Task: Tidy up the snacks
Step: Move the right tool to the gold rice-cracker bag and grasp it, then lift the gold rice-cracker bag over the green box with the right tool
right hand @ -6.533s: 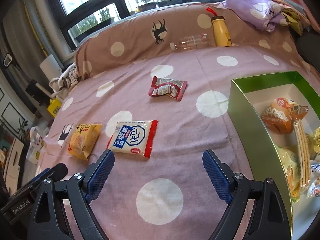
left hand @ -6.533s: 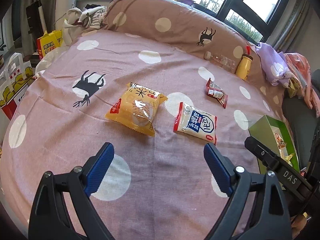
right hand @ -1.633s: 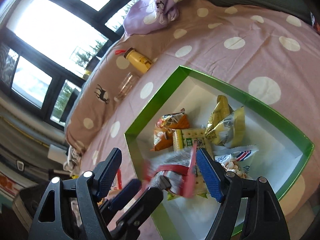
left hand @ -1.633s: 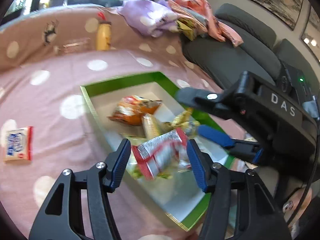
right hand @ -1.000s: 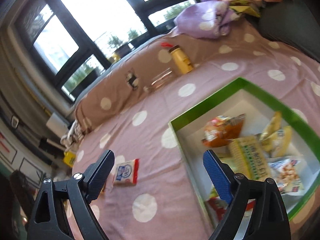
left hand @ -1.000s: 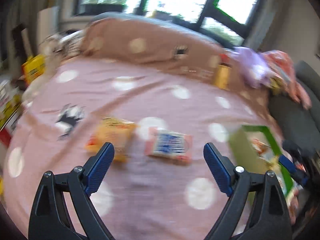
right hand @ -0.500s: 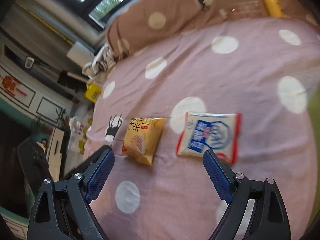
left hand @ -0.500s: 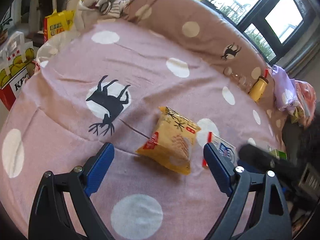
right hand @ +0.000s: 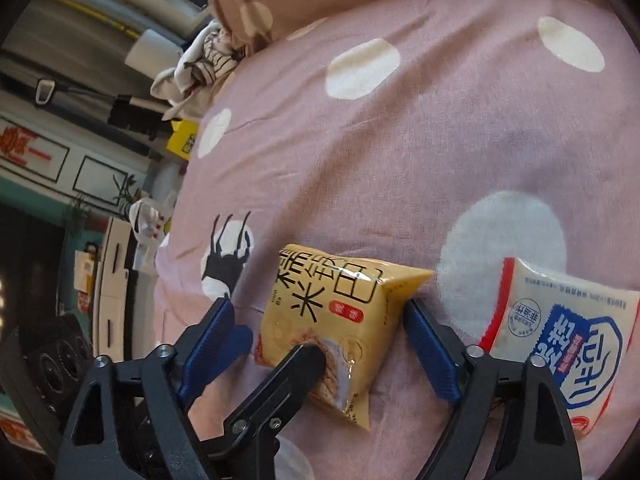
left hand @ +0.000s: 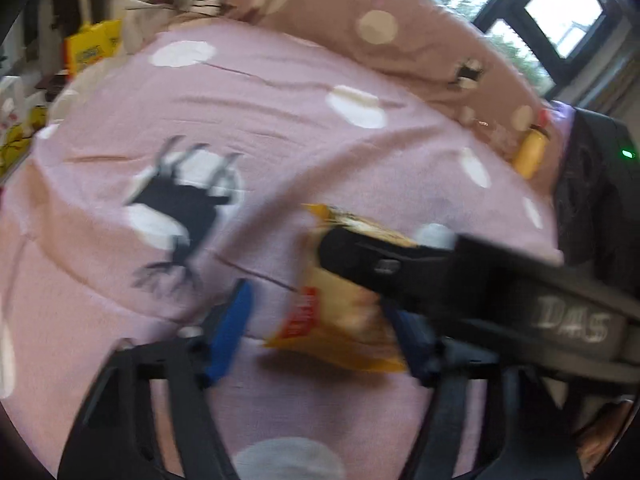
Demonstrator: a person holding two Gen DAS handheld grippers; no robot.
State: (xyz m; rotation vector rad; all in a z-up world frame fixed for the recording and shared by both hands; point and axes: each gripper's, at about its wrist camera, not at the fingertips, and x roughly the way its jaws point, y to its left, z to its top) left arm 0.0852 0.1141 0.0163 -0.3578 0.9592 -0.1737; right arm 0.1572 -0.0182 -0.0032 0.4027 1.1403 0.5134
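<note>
A yellow snack bag (right hand: 332,324) with black characters lies on the pink dotted bedspread (right hand: 440,128). My right gripper (right hand: 320,344) is open with a blue pad on each side of the bag, close to it. One black finger of the left gripper (right hand: 296,368) rests on the bag's near end. In the blurred left wrist view the same bag (left hand: 340,320) lies between my open left gripper's (left hand: 324,332) blue pads, and the right gripper's black body (left hand: 500,292) crosses over it. A white, red and blue snack packet (right hand: 560,352) lies to the right.
A brown dotted bolster (left hand: 380,40) runs along the far edge with a yellow bottle (left hand: 530,156) against it. Crumpled clothes (right hand: 200,64) lie at the far left corner. The bed's left edge drops to a cluttered floor (right hand: 120,240).
Both grippers have moved in on the yellow bag and now straddle it; half a second ago they were farther back. Earlier the left gripper dropped a red packet in the green box.
</note>
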